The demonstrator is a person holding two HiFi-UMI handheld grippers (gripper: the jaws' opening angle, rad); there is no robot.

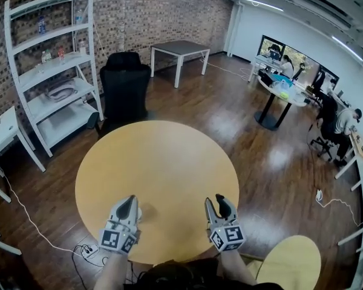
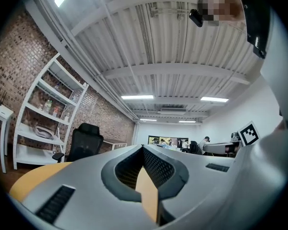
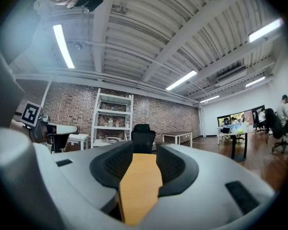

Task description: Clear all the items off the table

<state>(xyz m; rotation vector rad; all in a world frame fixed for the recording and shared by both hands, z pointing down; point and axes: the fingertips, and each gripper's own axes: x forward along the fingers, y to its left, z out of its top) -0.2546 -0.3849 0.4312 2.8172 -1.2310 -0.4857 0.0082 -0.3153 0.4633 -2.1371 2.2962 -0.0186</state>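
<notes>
Head view showing round yellow table (image 1: pixel 157 162) standing on dark wood floor, directly ahead of person. Left gripper (image 1: pixel 129 202) and right gripper (image 1: pixel 218 199) sitting over table's near edge, well apart, both pointing across tabletop. Left gripper view showing jaws meeting at tips. Right gripper view showing jaws standing partly apart, only tabletop showing through gap. Black office chair (image 1: pixel 124 83) standing beyond table's far edge, white shelf unit (image 1: pixel 54 71) standing beside it against brick wall.

One round wooden desk (image 1: pixel 157 162). Two grippers: the left gripper (image 1: pixel 128 205) and the right gripper (image 1: pixel 216 205). One black office chair (image 1: pixel 124 83), one white shelving unit (image 1: pixel 51 65), one square table (image 1: pixel 180 48) far off, one smaller round top (image 1: pixel 290 261) near right.
</notes>
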